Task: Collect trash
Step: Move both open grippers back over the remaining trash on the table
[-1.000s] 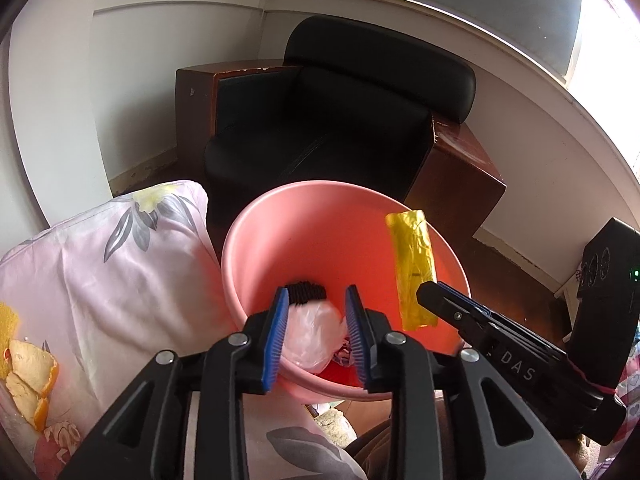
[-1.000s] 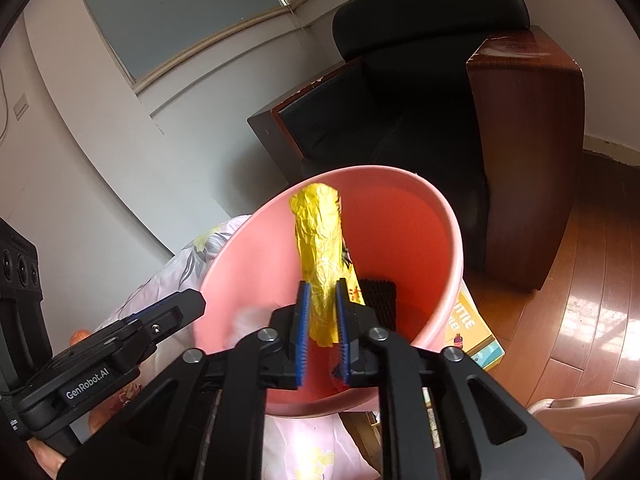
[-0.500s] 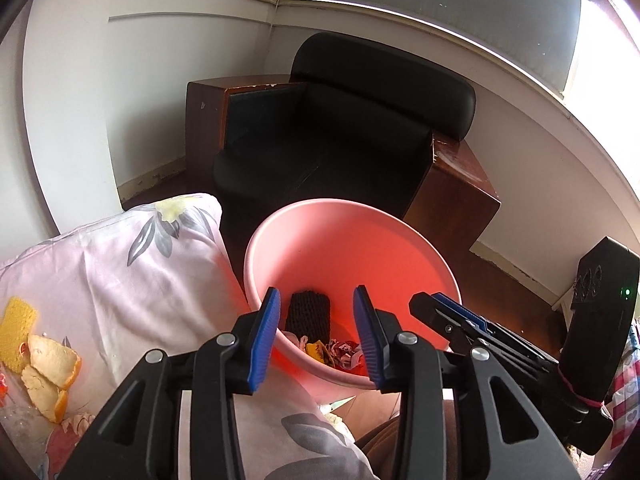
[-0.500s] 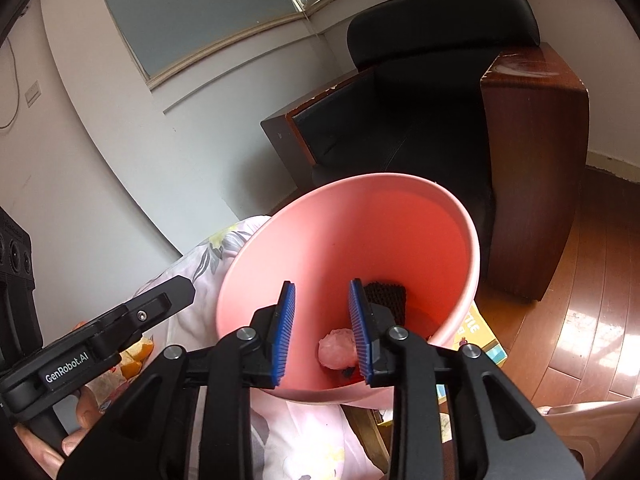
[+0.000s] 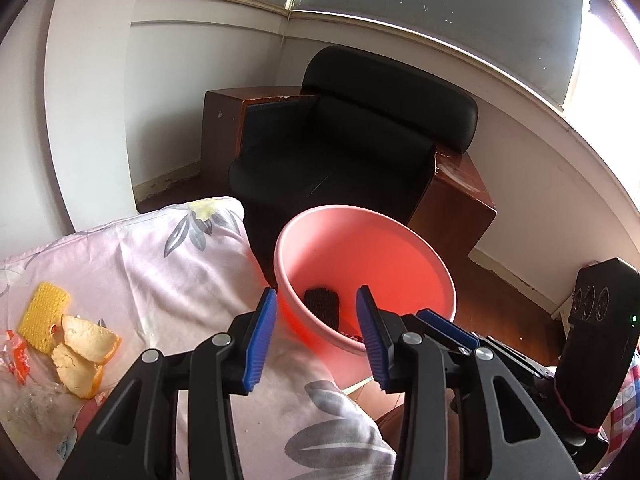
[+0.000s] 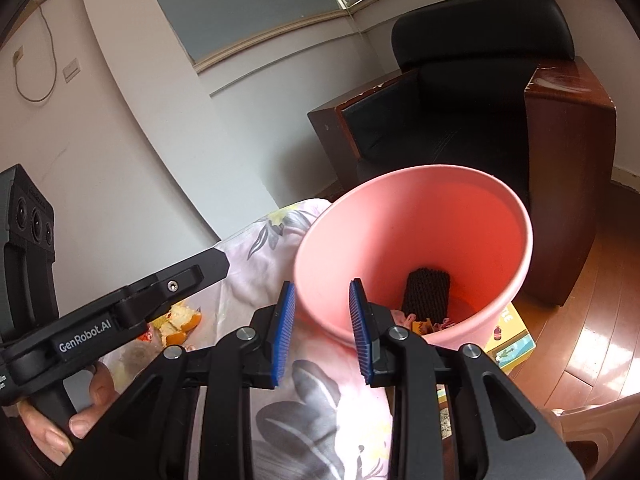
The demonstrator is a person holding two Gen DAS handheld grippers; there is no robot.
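A pink bin (image 5: 400, 248) (image 6: 400, 220) stands beside a floral cloth (image 5: 160, 264). Inside it lie a black mesh piece (image 5: 322, 304) (image 6: 426, 294) and small wrappers (image 6: 424, 325). My left gripper (image 5: 316, 294) hovers before the bin's near rim; its jaws are opening with nothing between them. My right gripper (image 6: 321, 286) is open and empty over the same rim. On the cloth to the left lie a yellow sponge-like piece (image 5: 44, 320), orange peels (image 5: 86, 344) (image 6: 180, 320), a red-and-white wrapper (image 5: 16, 356) and a clear plastic wad (image 5: 36, 408).
A black armchair (image 5: 352, 152) with wooden sides stands behind the bin. A colourful box (image 6: 512, 340) lies on the wooden floor (image 6: 592, 320) beside the bin. A hand (image 6: 60, 420) holds the left gripper's handle. White walls close the corner.
The left gripper let go of a whitish plastic wad and the right let go of a yellow wrapper; both dropped into the bin. Both grippers pulled back from the bin with wider jaws.
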